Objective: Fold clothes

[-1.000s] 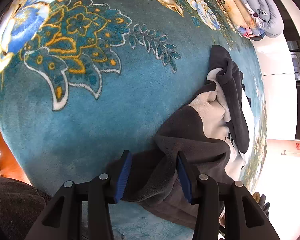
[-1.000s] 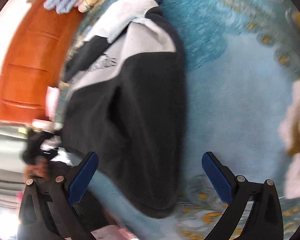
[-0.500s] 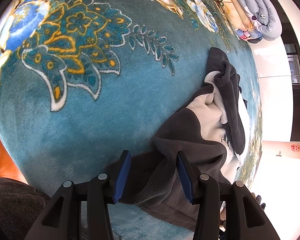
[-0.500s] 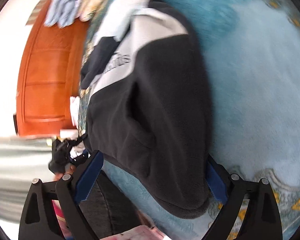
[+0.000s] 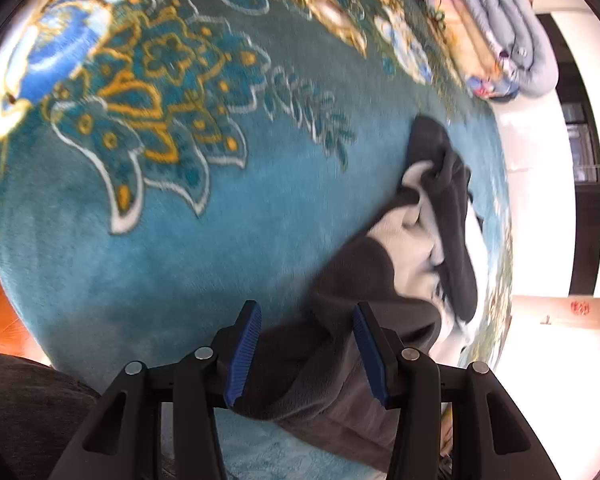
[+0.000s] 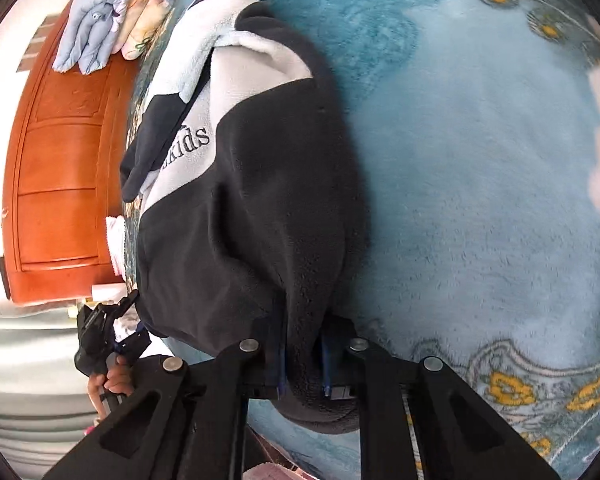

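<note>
Fleece [image 6: 252, 216], one dark-and-white garment, is spread on the blue blanket [image 6: 480, 200]. Its near hem is being clamped by the closing right tongs [image 6: 303, 364]. Fabric is bunched between the half-spread left tongs [image 5: 306, 354], both angled downward.

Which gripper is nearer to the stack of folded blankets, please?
Neither clearly. The left gripper and right gripper both sit at the dark fleece's near hem, far from the folded blankets.

Fleece jacket [image 6: 252, 208] on blanket [image 6: 480, 184]; folded bedding [image 5: 496, 28] behind.

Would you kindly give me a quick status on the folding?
Right hand-held gripper closing on fleece hem. Left hand-held gripper around other edge. Fleece on blanket, unobstructed.
</note>
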